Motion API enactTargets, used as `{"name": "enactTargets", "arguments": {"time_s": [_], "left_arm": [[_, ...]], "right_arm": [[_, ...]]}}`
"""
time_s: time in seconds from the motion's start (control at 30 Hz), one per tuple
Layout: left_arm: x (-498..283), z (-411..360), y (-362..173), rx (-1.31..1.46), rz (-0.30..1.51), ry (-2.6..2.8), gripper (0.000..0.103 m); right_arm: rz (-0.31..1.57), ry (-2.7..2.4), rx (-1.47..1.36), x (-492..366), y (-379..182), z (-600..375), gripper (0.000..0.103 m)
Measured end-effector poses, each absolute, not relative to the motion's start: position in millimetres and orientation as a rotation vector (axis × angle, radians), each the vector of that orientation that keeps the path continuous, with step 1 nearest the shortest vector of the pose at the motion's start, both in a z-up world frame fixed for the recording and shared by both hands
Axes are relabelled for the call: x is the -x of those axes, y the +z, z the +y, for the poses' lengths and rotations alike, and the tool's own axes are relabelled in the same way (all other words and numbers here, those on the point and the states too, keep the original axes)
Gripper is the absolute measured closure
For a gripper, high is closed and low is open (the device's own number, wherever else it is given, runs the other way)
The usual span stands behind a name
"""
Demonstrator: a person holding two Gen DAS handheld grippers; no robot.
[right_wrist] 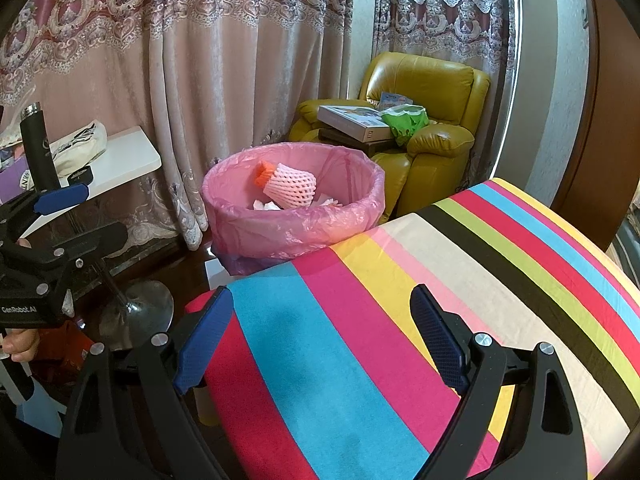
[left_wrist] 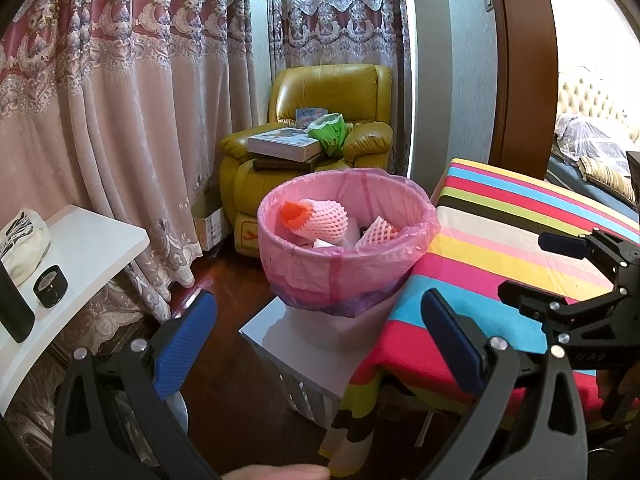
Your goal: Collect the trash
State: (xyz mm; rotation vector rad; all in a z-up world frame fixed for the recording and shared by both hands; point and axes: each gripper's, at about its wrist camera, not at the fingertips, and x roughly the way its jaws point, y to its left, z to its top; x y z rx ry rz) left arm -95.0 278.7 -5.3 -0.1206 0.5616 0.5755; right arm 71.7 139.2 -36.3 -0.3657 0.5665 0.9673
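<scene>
A trash bin (left_wrist: 348,248) lined with a pink bag stands on a white stool beside the striped table; it also shows in the right wrist view (right_wrist: 292,224). Inside lie a pink foam fruit net with an orange end (left_wrist: 320,214) (right_wrist: 290,184), another foam net (left_wrist: 378,230) and white paper scraps (right_wrist: 266,205). My left gripper (left_wrist: 320,340) is open and empty, below and short of the bin. My right gripper (right_wrist: 320,344) is open and empty above the striped tablecloth (right_wrist: 400,300). The right gripper shows at the right of the left wrist view (left_wrist: 536,268); the left gripper shows at the left of the right wrist view (right_wrist: 92,216).
A yellow leather armchair (left_wrist: 332,120) with boxes and a green bag stands behind the bin. Curtains hang along the back. A white side table (left_wrist: 80,248) at left holds a black bottle, a black tape roll and a cloth bag. A bed (left_wrist: 592,168) lies at far right.
</scene>
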Motion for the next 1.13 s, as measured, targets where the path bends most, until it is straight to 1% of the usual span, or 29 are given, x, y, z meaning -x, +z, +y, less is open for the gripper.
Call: {"name": "enactTargets", "arguments": {"time_s": [0.73, 0.9, 1.13], "left_arm": [[90, 278, -7, 0.126, 0.58, 0.579, 0.004], [87, 272, -8, 0.07, 0.578, 0.593, 0.004], [70, 260, -6, 0.052, 0.616, 0.559, 0.004]], "right_arm": [[0.571, 0.97, 0.366, -71, -36, 141, 0.018], [0.572, 0.967, 0.365, -71, -37, 141, 0.018], [0.565, 0.928, 0.357, -76, -35, 113, 0.018]]}}
